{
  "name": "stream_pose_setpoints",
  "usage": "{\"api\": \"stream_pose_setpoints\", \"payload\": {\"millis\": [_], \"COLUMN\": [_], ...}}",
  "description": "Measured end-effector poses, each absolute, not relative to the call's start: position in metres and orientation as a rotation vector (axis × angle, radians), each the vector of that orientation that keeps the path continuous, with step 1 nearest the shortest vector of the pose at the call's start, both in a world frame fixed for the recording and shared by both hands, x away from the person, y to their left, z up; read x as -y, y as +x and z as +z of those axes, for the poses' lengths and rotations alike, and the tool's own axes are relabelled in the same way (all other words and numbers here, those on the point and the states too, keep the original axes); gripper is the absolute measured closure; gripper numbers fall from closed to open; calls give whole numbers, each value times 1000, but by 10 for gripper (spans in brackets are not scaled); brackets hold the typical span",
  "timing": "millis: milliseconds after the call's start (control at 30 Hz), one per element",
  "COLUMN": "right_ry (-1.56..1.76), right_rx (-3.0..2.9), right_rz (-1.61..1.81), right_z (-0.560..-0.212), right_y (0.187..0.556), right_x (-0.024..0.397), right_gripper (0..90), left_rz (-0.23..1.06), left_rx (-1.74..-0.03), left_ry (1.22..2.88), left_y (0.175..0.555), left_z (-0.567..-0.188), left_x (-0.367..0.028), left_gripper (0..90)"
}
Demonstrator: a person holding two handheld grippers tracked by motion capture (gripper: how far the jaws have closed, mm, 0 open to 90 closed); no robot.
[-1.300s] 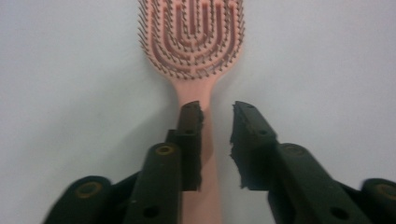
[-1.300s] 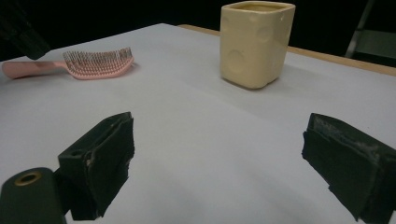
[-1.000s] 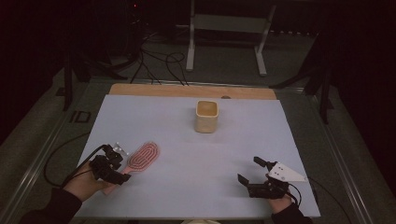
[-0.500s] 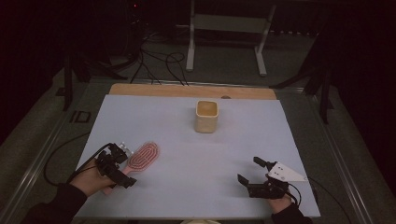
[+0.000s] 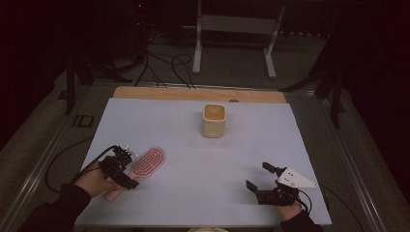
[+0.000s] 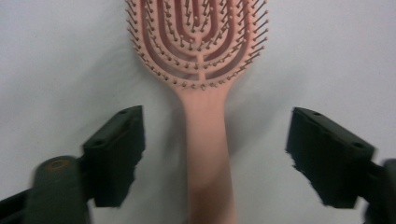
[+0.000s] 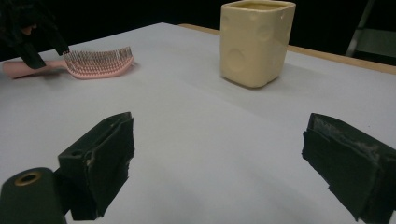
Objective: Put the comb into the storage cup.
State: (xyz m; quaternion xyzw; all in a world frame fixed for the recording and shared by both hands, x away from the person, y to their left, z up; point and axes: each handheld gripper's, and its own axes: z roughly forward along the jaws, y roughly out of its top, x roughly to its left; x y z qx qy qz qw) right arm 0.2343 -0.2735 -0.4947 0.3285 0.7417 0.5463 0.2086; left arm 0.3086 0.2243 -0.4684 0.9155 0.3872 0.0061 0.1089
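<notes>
**Reporter:** Where is the hairbrush (image 5: 146,165) at this moment?

**Me:** It lies bristles-up on the white table (image 5: 203,193), well to the near-left of the cream cup (image 5: 213,120). Its head points toward the cup and its handle (image 6: 208,154) runs back toward me. My left gripper (image 5: 122,166) hangs over that handle. Its jaws have just been closing in, but they stand spread, one on each side of the handle, with white table showing in both gaps. Nothing is pinched yet.

**Reporter:** And what makes this a clean grab?

**Me:** As I judge it, centring. In the left gripper view the handle sits nearer my left-hand jaw, so I want to slide a little across until the gaps match. Otherwise one pad will likely nudge the brush sideways before the other arrives. I also want to sink low enough for the pads to meet the flat sides of the handle rather than ride over its top. I aim to bite on the straight part behind the head, clear of the bristles.

**Reporter:** Your other hand?

**Me:** My right gripper (image 5: 263,180) rests near-right of the cup, far from the brush. Its jaws are spread wide with nothing between them.
</notes>
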Motion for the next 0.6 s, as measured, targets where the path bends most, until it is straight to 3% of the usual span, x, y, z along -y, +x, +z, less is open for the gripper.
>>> {"api": "stream_pose_setpoints", "payload": {"millis": [600], "right_ry": [909], "right_rx": [-2062], "right_rz": [1523], "right_z": [-494], "right_y": [234], "right_x": [274], "right_gripper": [90], "left_rz": [-24], "left_rx": [-1191], "left_ry": [2698], "left_y": [318], "left_z": [-477], "left_x": [-224], "left_gripper": [529]}}
